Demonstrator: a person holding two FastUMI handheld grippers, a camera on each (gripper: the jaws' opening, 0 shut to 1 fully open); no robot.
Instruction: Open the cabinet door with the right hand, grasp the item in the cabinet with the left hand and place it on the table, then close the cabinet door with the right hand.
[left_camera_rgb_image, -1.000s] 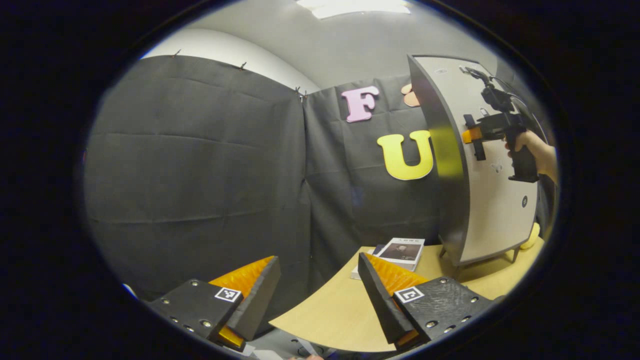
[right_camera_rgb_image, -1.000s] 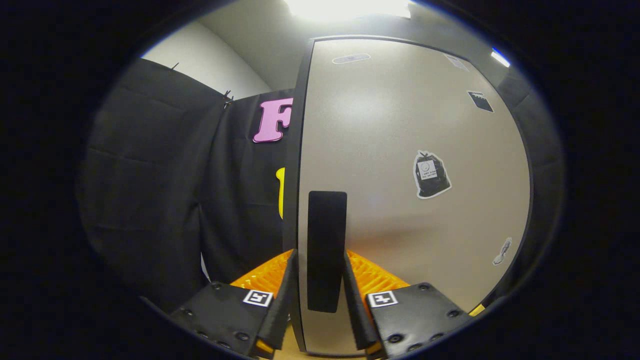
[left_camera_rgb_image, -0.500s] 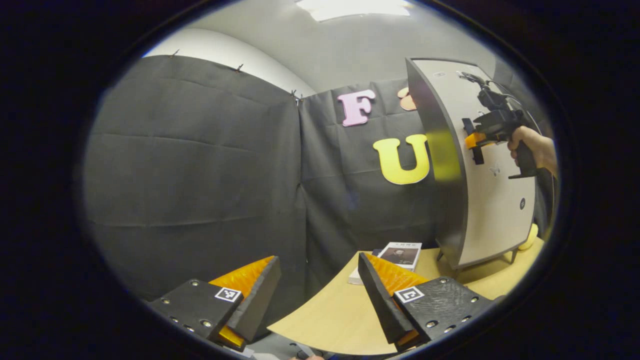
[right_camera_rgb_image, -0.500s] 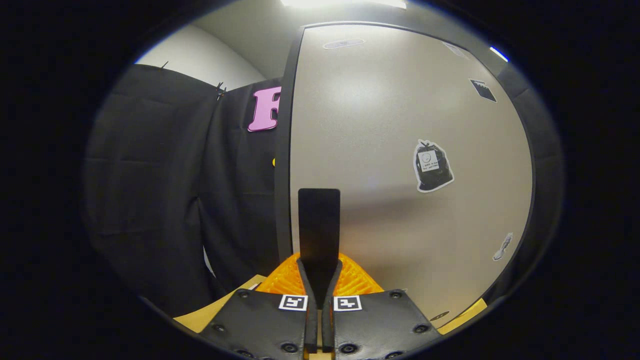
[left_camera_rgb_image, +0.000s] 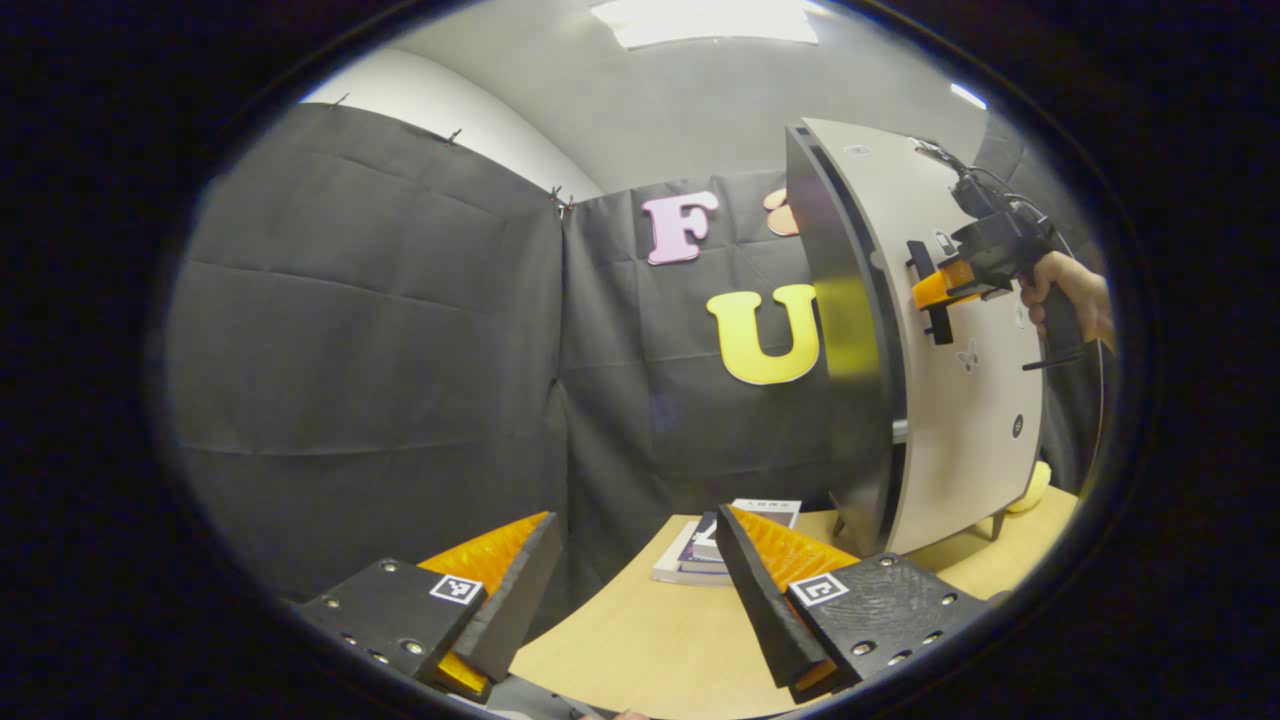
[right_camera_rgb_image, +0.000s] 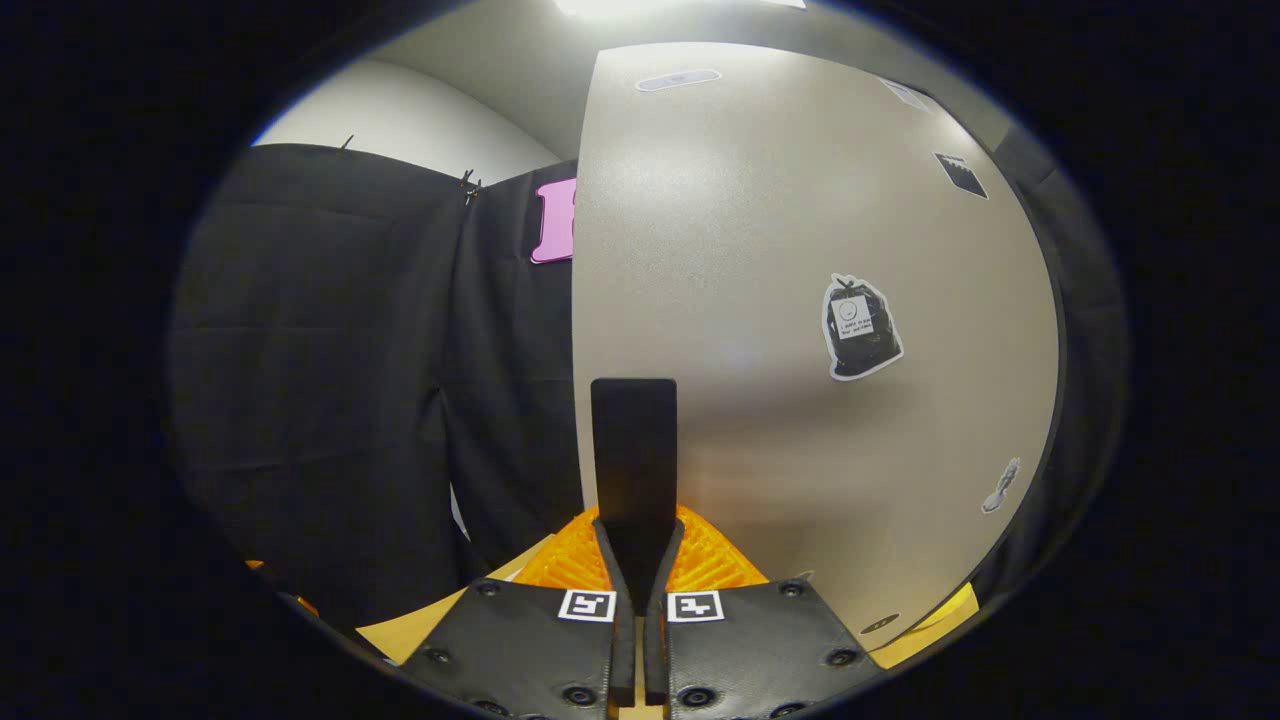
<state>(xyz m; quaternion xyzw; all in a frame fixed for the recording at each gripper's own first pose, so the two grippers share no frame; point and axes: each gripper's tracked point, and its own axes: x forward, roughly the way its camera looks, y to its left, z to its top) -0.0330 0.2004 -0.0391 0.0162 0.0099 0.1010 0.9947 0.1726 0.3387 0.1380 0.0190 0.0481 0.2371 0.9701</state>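
1. Opening the cabinet door (left_camera_rgb_image: 965, 330) is the step in hand: in the right gripper view the right gripper (right_camera_rgb_image: 638, 560) has its fingers pressed together on the dark upright handle (right_camera_rgb_image: 633, 460), and in the left gripper view the door stands a little ajar from the cabinet body (left_camera_rgb_image: 845, 340) — a narrow gap shows along its edge.
2. My guess is the next move calls for a wider swing outward on the same grip, since the gap looks too narrow for the other gripper to enter.
3. Low over the table (left_camera_rgb_image: 650, 650), the left gripper (left_camera_rgb_image: 635, 590) has its fingers spread wide and holds nothing; it is well apart from the cabinet.
4. Inside the cabinet I cannot see the item — the door hides the interior.
5. On its pale, smooth front, the door carries a few small stickers (right_camera_rgb_image: 860, 328). Some books (left_camera_rgb_image: 700, 550) lie on the table beside the cabinet's foot.
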